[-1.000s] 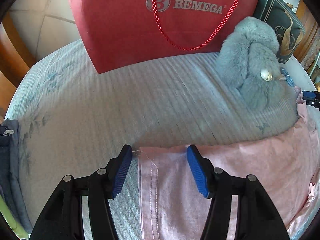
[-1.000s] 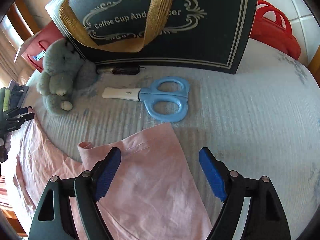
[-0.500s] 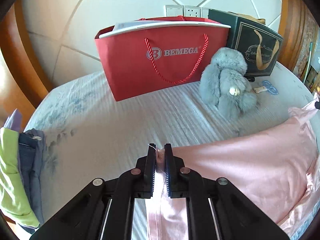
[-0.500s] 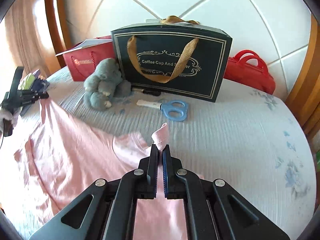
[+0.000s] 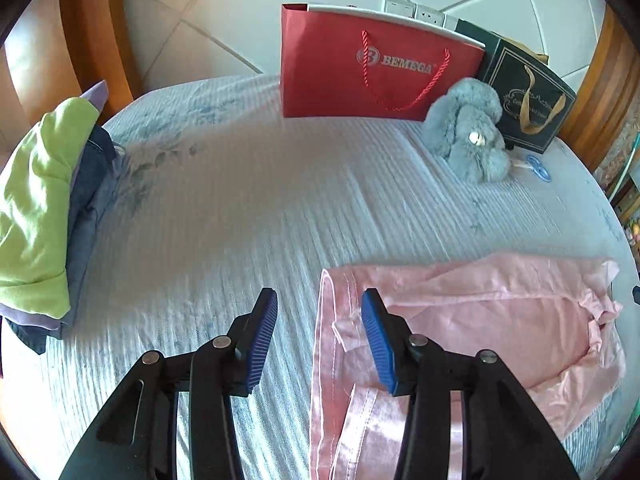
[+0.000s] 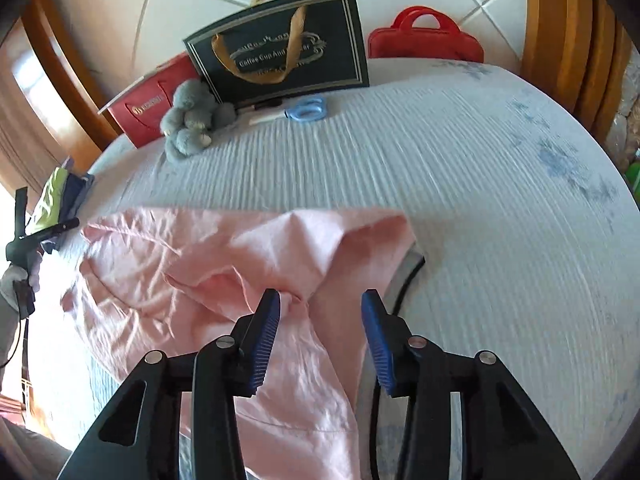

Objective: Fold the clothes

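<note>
Jaws gape wide on my left gripper [image 5: 319, 322] and right gripper [image 6: 320, 326], both empty, low in each frame over the pink shirt [image 5: 472, 320] lying folded on the bed [image 5: 248, 200]. Farther back, upper centre, I see a red bag [image 5: 360, 68] beside a grey plush toy [image 5: 468, 132].

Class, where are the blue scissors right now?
In the right wrist view, the blue scissors lie on the bed, before the dark gift bag, right of the grey plush toy.
</note>
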Action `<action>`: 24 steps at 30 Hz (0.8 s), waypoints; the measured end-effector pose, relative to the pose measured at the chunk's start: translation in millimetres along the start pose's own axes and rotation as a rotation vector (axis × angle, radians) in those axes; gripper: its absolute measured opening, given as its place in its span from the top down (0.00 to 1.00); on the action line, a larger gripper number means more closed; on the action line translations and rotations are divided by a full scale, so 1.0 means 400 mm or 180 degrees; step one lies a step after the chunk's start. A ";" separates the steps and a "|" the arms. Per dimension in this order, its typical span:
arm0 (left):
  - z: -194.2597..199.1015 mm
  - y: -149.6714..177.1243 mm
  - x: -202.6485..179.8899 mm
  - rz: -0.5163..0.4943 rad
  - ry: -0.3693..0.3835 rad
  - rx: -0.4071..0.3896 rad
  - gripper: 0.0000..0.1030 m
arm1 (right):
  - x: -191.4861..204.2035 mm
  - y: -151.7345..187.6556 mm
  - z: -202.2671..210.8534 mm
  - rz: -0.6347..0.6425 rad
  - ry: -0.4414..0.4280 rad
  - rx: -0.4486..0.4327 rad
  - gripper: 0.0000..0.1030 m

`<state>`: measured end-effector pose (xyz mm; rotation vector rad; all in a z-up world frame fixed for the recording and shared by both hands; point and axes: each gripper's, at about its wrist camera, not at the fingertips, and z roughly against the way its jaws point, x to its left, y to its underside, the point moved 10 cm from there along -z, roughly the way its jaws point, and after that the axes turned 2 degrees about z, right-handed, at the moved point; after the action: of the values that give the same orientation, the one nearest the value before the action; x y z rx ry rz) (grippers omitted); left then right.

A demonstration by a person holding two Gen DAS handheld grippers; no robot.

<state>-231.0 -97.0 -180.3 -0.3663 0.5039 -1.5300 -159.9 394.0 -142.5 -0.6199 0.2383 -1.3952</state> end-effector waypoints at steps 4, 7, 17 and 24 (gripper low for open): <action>-0.030 0.001 -0.017 -0.0010 0.0012 0.0103 0.56 | 0.037 -0.002 -0.029 -0.0031 -0.0067 0.0122 0.58; -0.062 0.013 -0.028 0.0020 0.0033 0.0224 0.56 | 0.046 0.013 -0.062 -0.0103 -0.0064 0.0261 0.55; -0.113 0.041 -0.049 -0.0326 -0.0277 0.0329 0.93 | 0.050 0.054 -0.196 -0.0145 -0.0029 0.0698 0.90; -0.092 0.057 -0.033 -0.0364 -0.0331 0.0324 0.94 | 0.100 -0.029 -0.007 0.0171 -0.0041 0.0048 0.95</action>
<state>-230.5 -80.4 -222.5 -0.3991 0.3268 -1.6312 -163.8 354.3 -130.5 -0.6056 0.2324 -1.3399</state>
